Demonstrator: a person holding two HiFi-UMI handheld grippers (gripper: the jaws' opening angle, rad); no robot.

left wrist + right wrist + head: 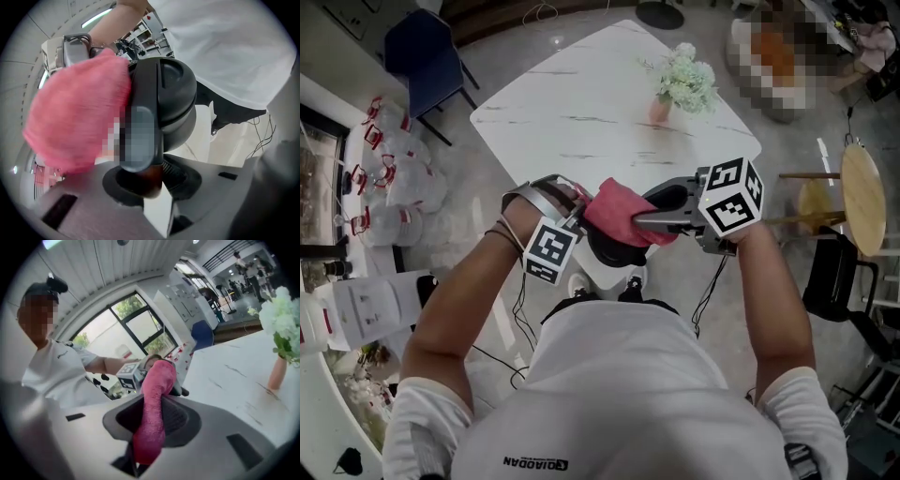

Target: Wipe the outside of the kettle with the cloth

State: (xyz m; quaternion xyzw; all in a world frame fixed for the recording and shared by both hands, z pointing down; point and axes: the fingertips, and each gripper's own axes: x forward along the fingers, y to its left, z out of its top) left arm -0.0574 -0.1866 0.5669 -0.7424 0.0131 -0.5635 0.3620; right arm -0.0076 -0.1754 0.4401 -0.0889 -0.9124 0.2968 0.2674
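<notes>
The black kettle [614, 251] hangs in front of my chest, off the near edge of the table. My left gripper [572, 220] is shut on its handle; in the left gripper view the handle stands between the jaws of that gripper [150, 187], below the kettle's lidded body [173, 89]. My right gripper [642, 222] is shut on the pink cloth [619, 214]. The cloth [75, 122] bunches against the kettle's side. In the right gripper view the cloth [157, 394] runs out from my right gripper [147, 437] and hides most of the kettle.
A white marble table [581, 103] lies ahead, with a pink vase of pale flowers [680, 84] on it. Water bottles [394, 178] and a blue chair [422, 56] stand to the left. To the right are a round wooden stool [862, 197] and a black chair [834, 281].
</notes>
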